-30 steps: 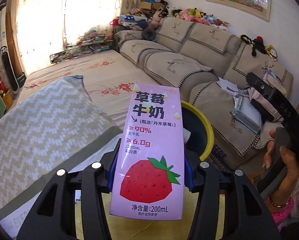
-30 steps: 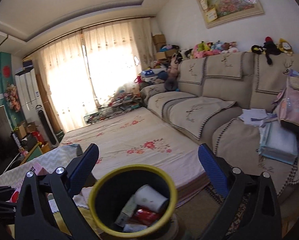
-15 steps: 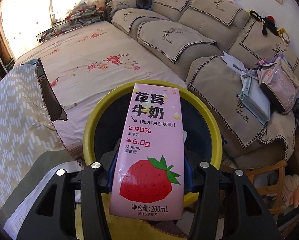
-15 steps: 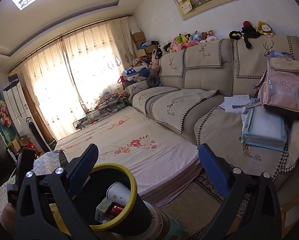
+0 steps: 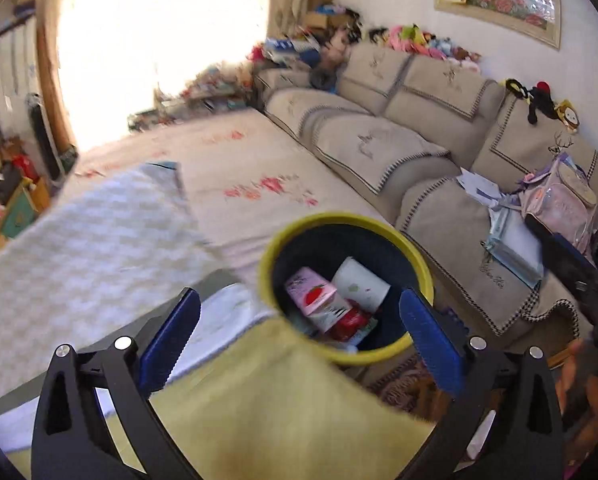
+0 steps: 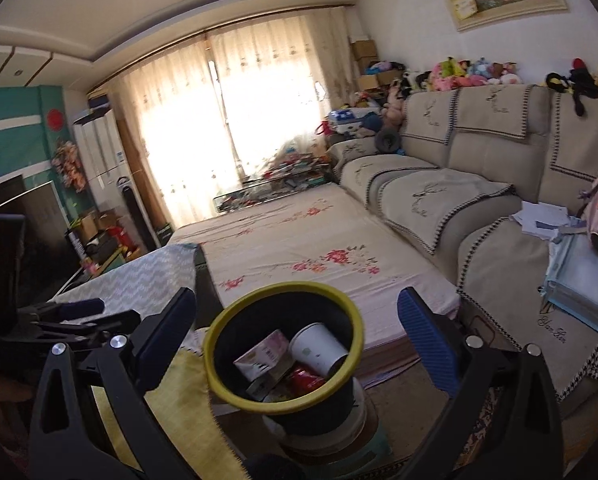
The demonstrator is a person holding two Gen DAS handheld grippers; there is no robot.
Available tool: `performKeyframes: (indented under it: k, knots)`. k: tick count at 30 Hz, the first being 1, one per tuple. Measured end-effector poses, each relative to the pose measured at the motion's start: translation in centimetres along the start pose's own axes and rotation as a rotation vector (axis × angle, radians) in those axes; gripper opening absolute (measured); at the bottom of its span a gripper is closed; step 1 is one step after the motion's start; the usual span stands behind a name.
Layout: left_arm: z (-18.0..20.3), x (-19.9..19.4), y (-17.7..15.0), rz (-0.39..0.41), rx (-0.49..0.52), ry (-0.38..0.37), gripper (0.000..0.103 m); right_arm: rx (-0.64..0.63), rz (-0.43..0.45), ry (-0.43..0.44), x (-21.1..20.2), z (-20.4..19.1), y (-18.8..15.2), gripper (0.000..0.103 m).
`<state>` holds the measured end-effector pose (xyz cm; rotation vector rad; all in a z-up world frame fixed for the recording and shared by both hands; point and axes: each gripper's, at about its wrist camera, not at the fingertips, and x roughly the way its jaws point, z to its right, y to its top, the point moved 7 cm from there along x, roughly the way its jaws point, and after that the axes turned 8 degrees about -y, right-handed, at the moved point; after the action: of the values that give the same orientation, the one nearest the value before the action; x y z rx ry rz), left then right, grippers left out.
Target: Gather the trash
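A black trash bin with a yellow rim (image 5: pixel 423 268) stands just past the table edge; it also shows in the right wrist view (image 6: pixel 215 364). The pink strawberry milk carton (image 5: pixel 317 300) lies inside it beside a white paper cup (image 5: pixel 361 284) and red wrappers; the carton (image 6: pixel 265 358) and cup (image 6: pixel 319 350) show in the right wrist view too. My left gripper (image 5: pixel 299 336) is open and empty above the near rim. My right gripper (image 6: pixel 297 340) is open and empty over the bin. The left gripper appears at the left of the right wrist view (image 6: pixel 71 312).
A yellow cloth (image 5: pixel 283 412) covers the table below my left gripper. A bed with a floral sheet (image 5: pixel 259 184) lies behind the bin. A beige sofa (image 5: pixel 439 168) with a pink backpack (image 5: pixel 559 200) and papers runs along the right.
My left gripper opened and let go of the strawberry milk carton, which dropped into the bin. The right gripper swung back toward the bin and stayed open.
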<state>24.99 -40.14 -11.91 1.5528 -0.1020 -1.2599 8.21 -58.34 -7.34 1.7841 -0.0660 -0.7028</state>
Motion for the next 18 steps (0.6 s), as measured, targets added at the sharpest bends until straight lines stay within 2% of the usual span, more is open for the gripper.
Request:
performKeyframes:
  k: [4, 10, 13, 16, 18]
  knots:
    - [-2.9, -8.6, -3.6, 0.1, -0.099, 0.108, 0.098, -0.095, -0.008, 0.074, -1.7, -4.1, -1.1, 0.096]
    - [-8.0, -19.3, -9.3, 0.201, -0.205, 0.383, 0.098, -0.154, -0.015, 0.146, -4.6, -7.5, -1.7, 0.096]
    - [-9.5, -23.7, -11.8, 0.252, -0.263, 0.42, 0.098, -0.199, -0.014, 0.159, -6.0, -8.9, -1.8, 0.096]
    - [-10.3, -27.4, -13.7, 0.281, -0.286, 0.49, 0.098, -0.233, 0.0, 0.171, -7.6, -9.7, -1.8, 0.096]
    - [-10.5, -29.5, -15.0, 0.3, -0.296, 0.508, 0.098, -0.246, 0.009, 0.175, -8.7, -10.1, -1.8, 0.096]
